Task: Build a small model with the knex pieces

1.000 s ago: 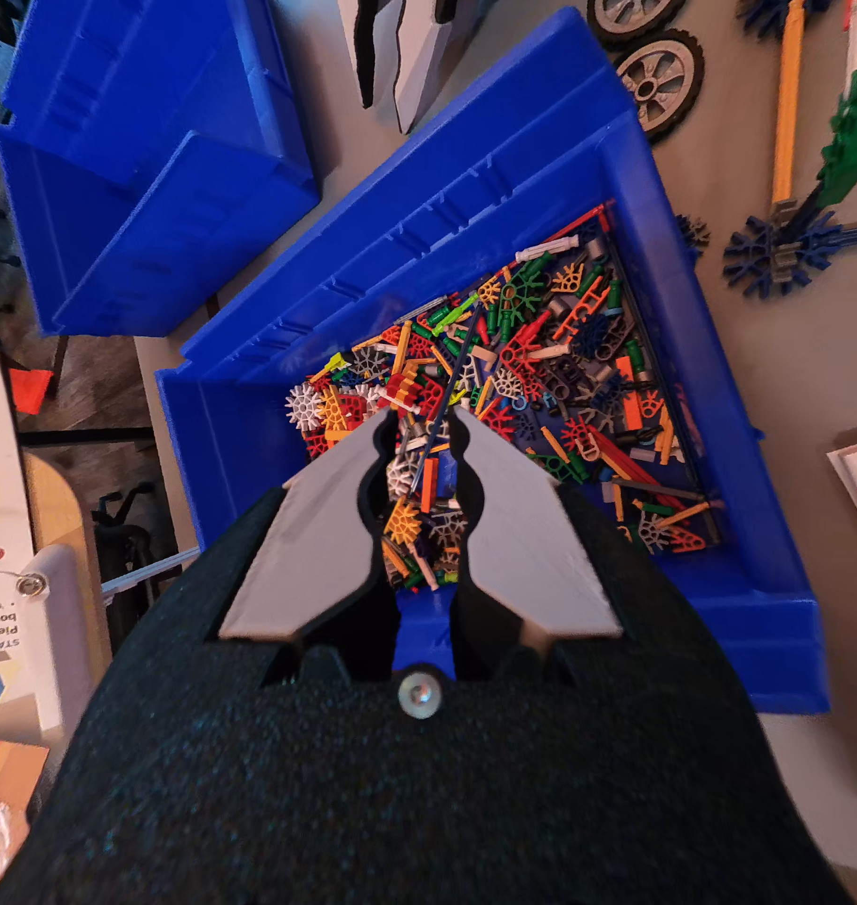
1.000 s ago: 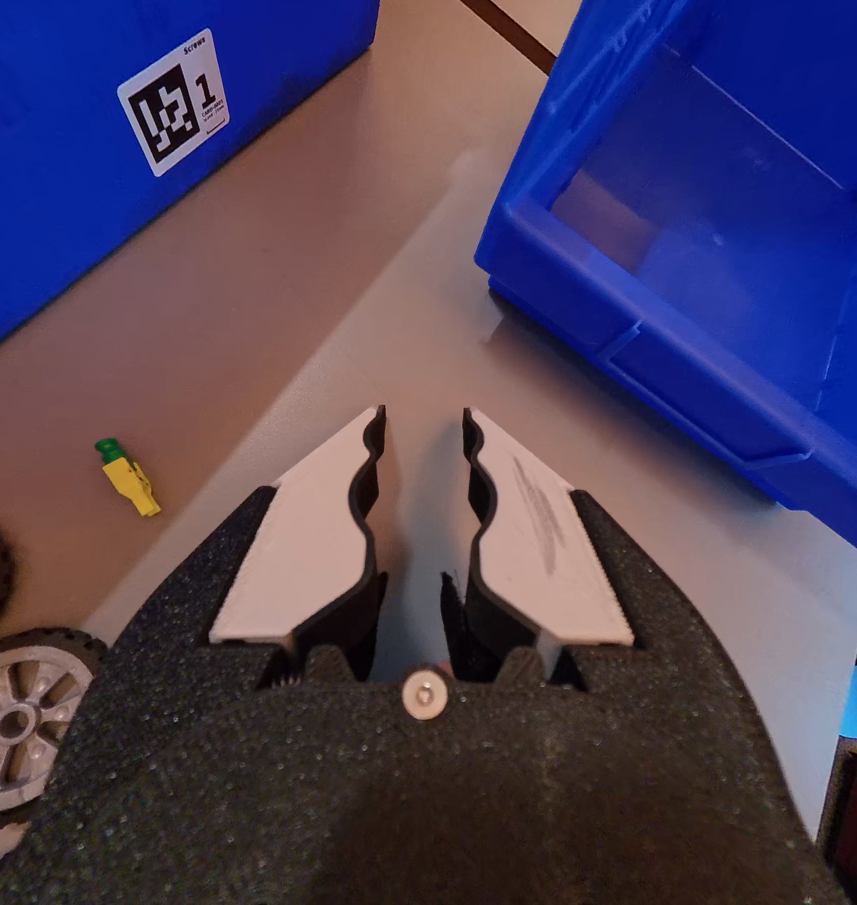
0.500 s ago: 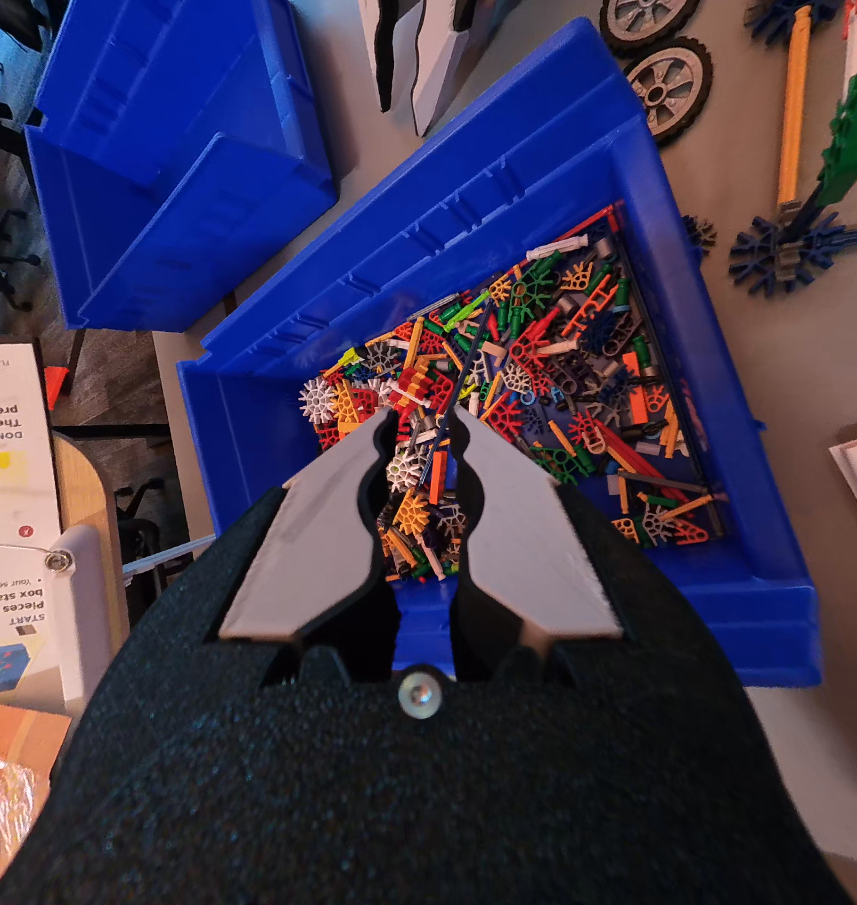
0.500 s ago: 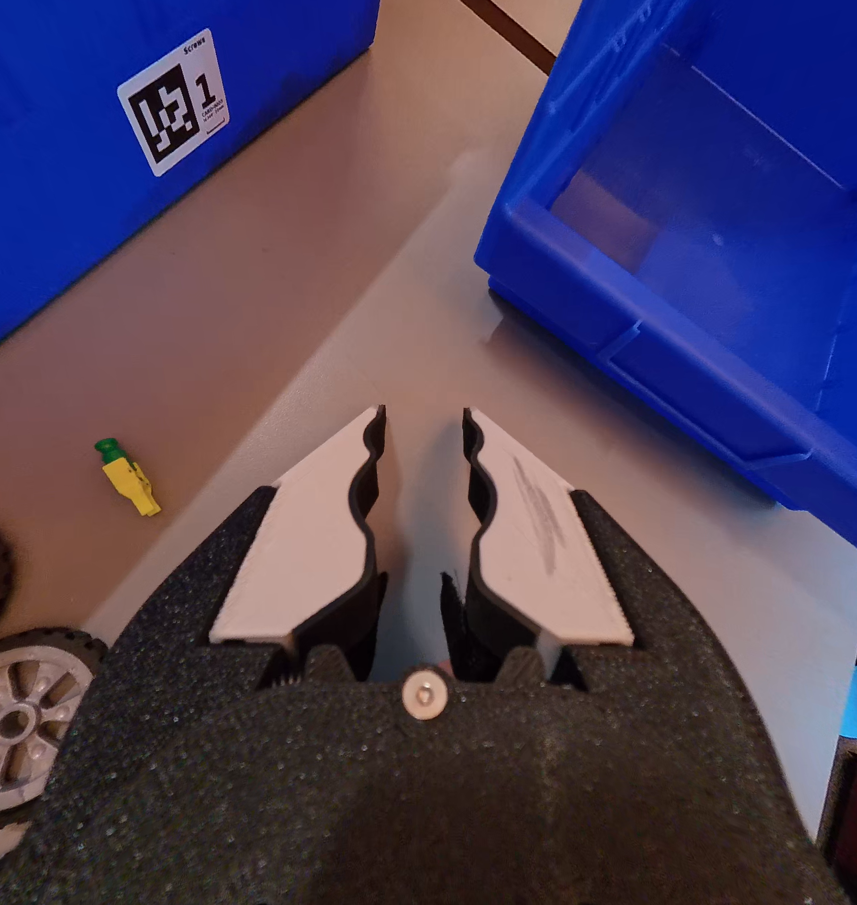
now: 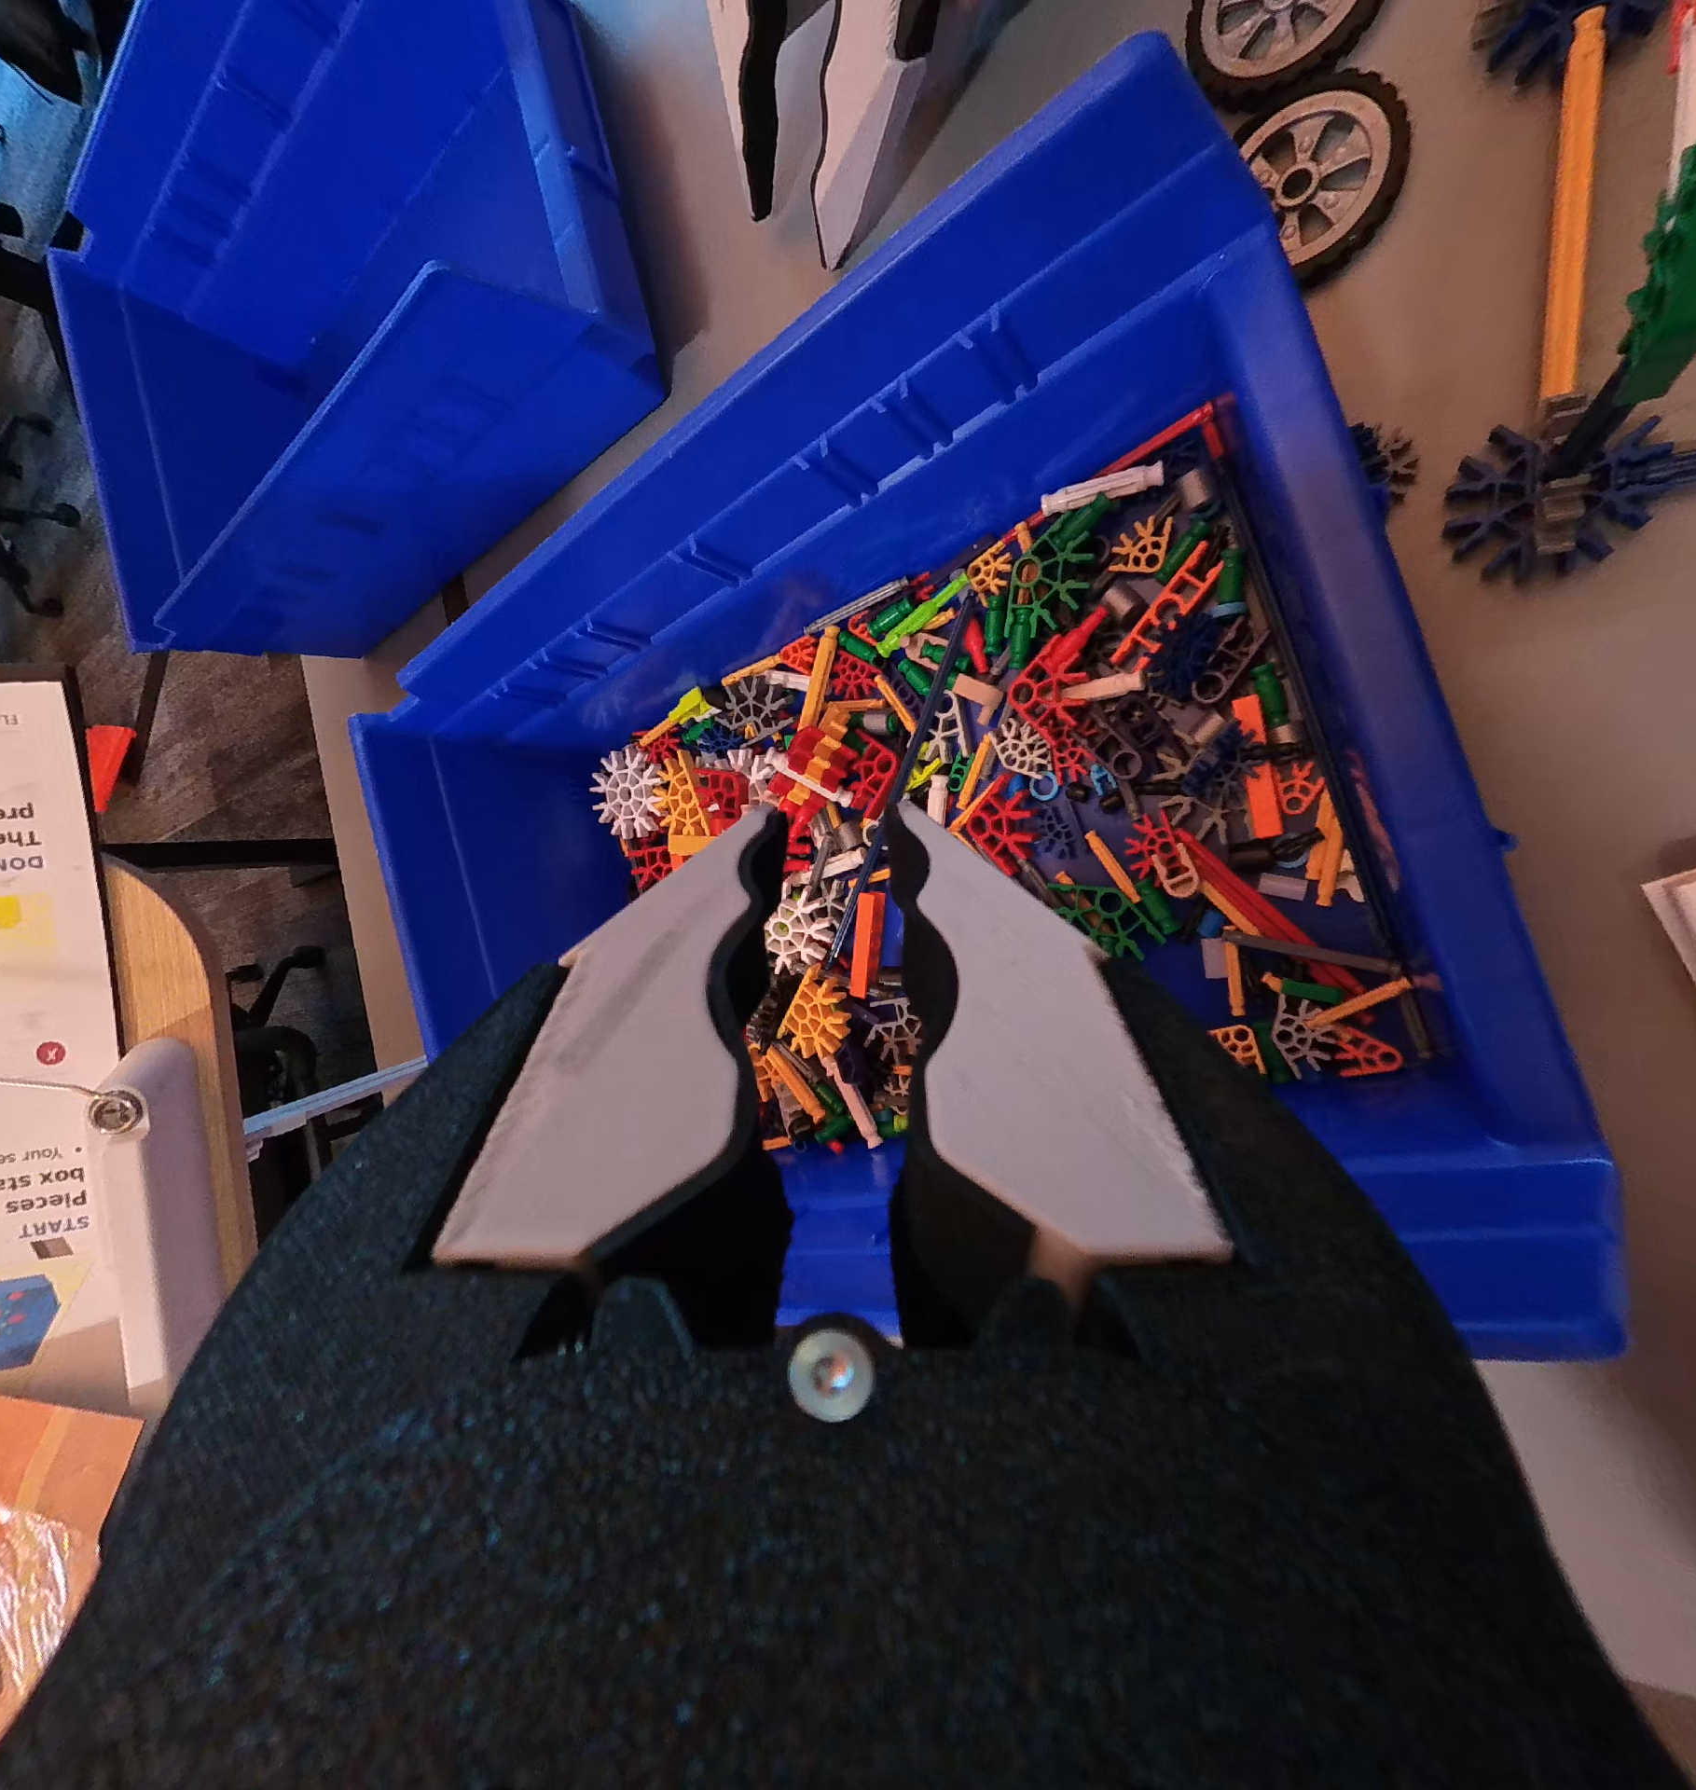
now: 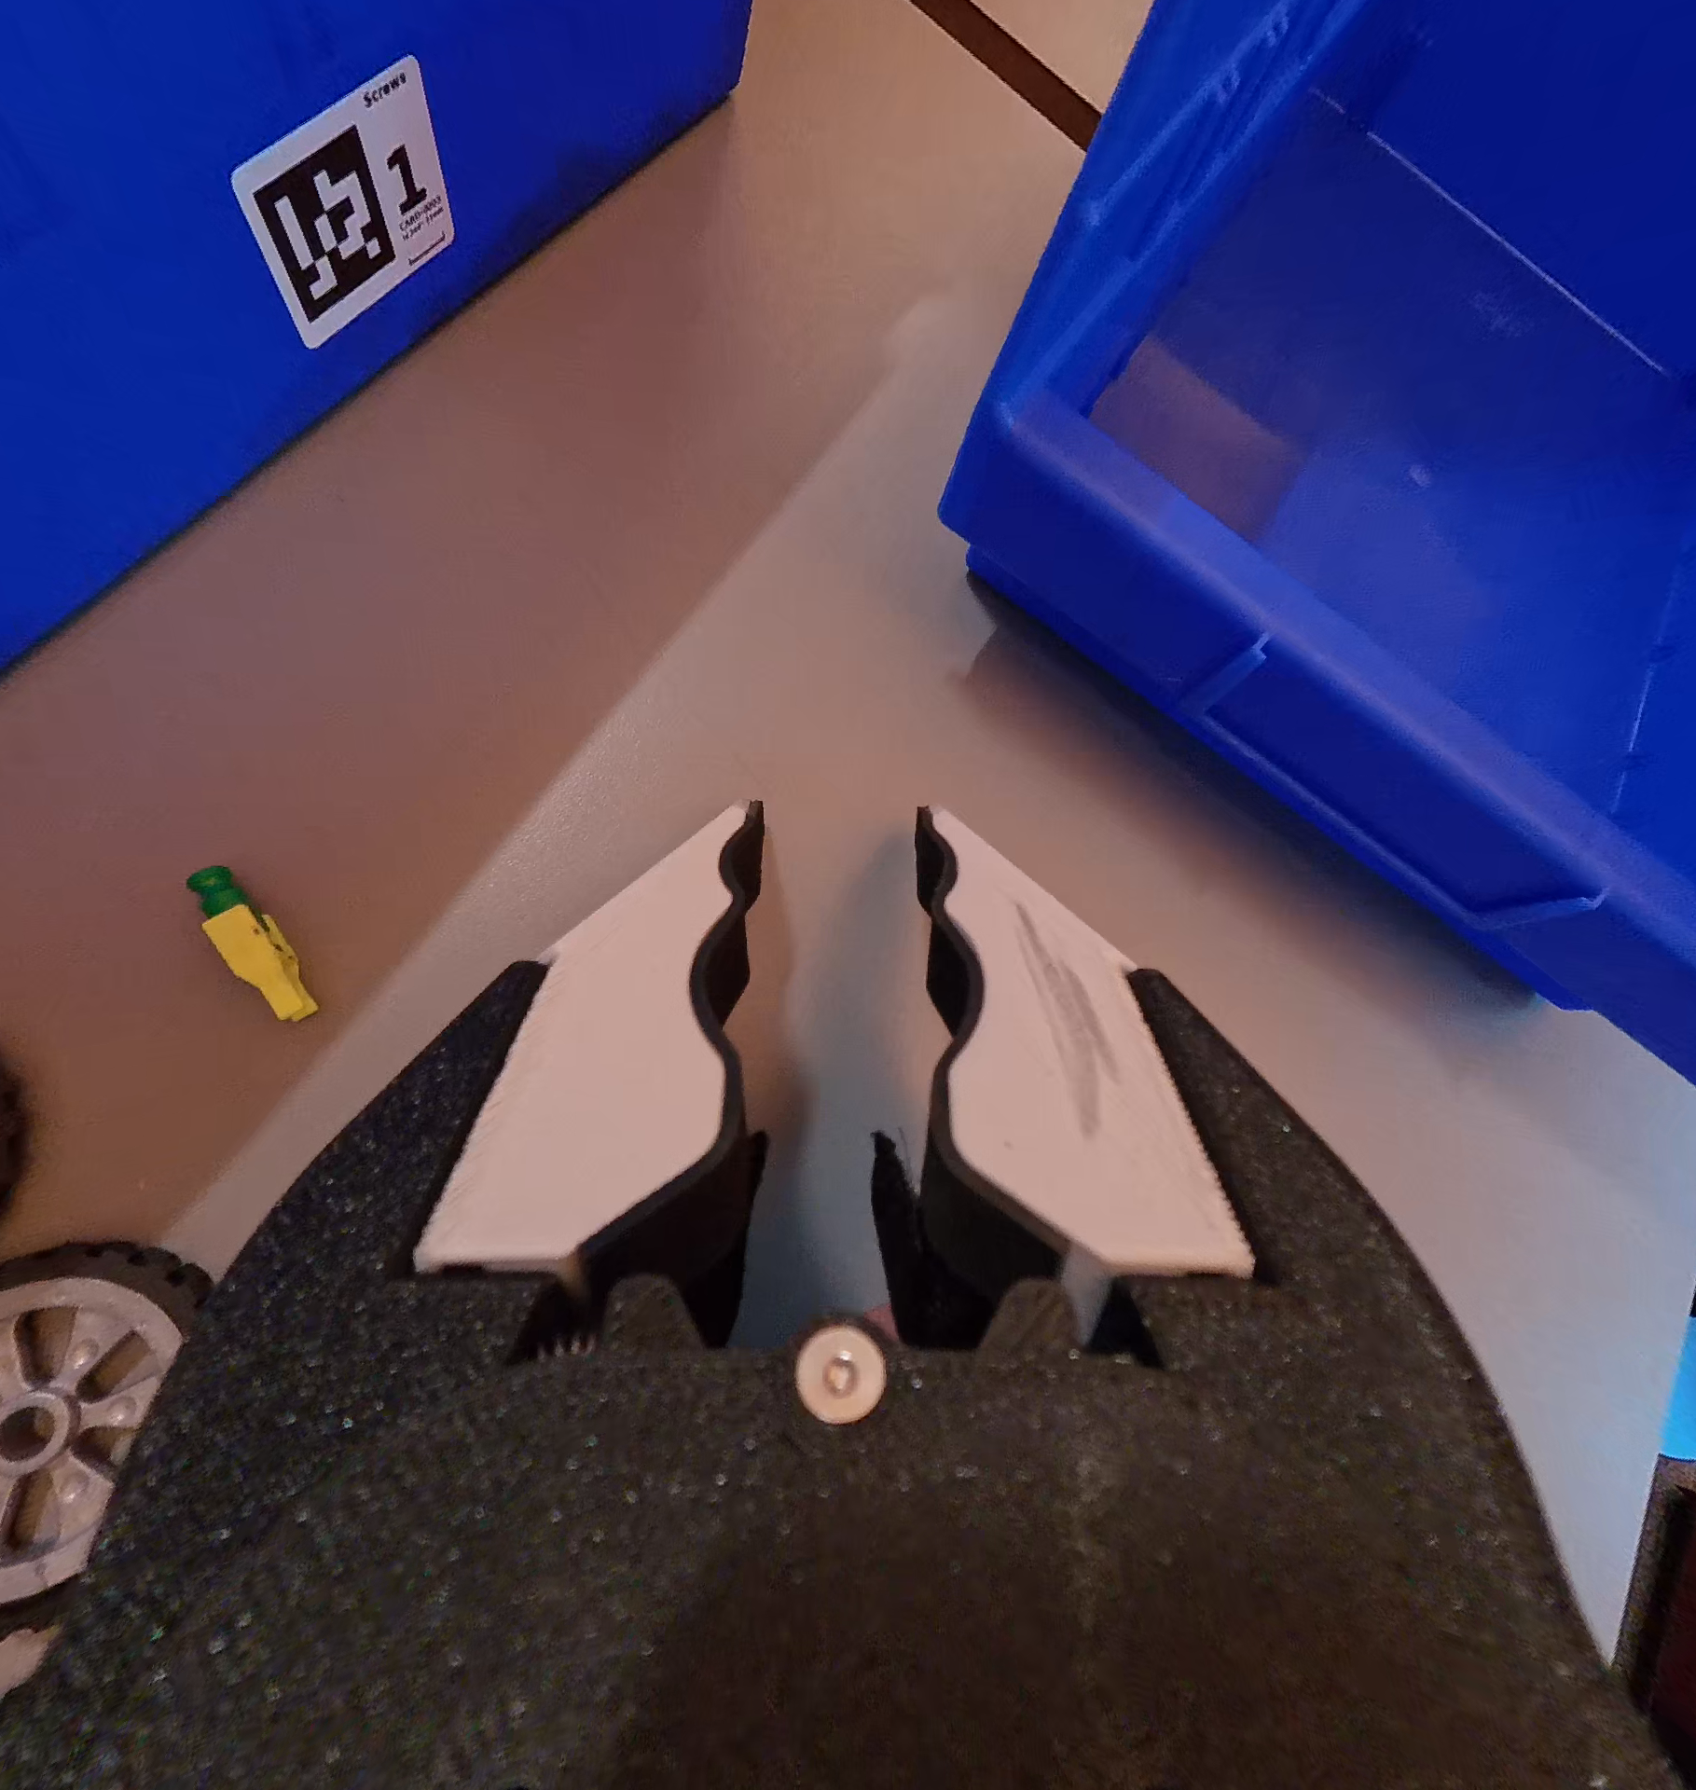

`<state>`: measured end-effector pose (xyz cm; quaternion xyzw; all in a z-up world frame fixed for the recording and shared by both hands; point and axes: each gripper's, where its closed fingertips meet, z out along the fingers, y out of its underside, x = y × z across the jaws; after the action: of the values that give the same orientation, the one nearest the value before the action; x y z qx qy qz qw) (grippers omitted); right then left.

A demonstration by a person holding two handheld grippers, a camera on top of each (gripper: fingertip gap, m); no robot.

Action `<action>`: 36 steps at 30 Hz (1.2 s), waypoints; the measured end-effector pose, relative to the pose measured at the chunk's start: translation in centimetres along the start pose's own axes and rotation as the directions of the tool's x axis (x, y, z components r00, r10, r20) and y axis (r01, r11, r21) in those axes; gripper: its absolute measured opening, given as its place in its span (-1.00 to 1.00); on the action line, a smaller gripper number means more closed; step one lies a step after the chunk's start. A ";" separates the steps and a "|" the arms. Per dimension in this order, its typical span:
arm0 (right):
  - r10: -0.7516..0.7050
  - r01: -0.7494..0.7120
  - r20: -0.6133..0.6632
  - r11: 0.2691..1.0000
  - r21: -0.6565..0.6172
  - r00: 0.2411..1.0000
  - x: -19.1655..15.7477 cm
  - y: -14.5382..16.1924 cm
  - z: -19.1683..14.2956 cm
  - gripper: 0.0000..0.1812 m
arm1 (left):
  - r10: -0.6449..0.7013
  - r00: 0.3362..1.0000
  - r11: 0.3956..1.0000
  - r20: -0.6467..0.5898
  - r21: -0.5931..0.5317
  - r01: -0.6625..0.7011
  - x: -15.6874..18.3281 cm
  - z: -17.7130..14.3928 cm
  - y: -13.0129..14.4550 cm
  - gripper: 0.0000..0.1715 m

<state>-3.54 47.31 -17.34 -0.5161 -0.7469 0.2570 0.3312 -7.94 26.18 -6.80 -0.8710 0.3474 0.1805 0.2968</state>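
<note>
My left gripper (image 5: 836, 823) is open and empty, held above a large blue bin (image 5: 1047, 320) that holds several small colourful construction pieces (image 5: 1096, 775). Its tips hang over the near left part of the pile, by a white snowflake connector (image 5: 801, 928). My right gripper (image 6: 839, 823) is open and empty above a bare grey table (image 6: 824, 601). It also shows at the top of the left wrist view (image 5: 829, 126). A small yellow and green piece (image 6: 253, 944) lies on the table to its left.
An empty blue bin (image 6: 1386, 542) stands right of my right gripper; it also shows in the left wrist view (image 5: 340, 320). Grey wheels (image 5: 1318, 174) and a rod-and-connector model (image 5: 1570, 455) lie beyond the full bin. A wheel (image 6: 40, 1424) lies lower left. Instruction sheets (image 5: 11, 969) stand left.
My left gripper has drawn back and shifted a little, so the full bin sits slightly farther right in its view. My right gripper has not moved.
</note>
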 end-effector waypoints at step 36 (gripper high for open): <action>0.008 -0.008 0.005 1.000 -0.001 1.000 0.0 0.0 0.1 -0.66 | -0.040 0.941 0.961 -0.336 -0.271 -0.056 2.5 7.8 4.1 -0.88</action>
<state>-3.63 47.34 -17.39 -0.5185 -0.7458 0.2593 0.3281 -9.95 27.56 -15.64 -0.9204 0.3681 0.0765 0.1075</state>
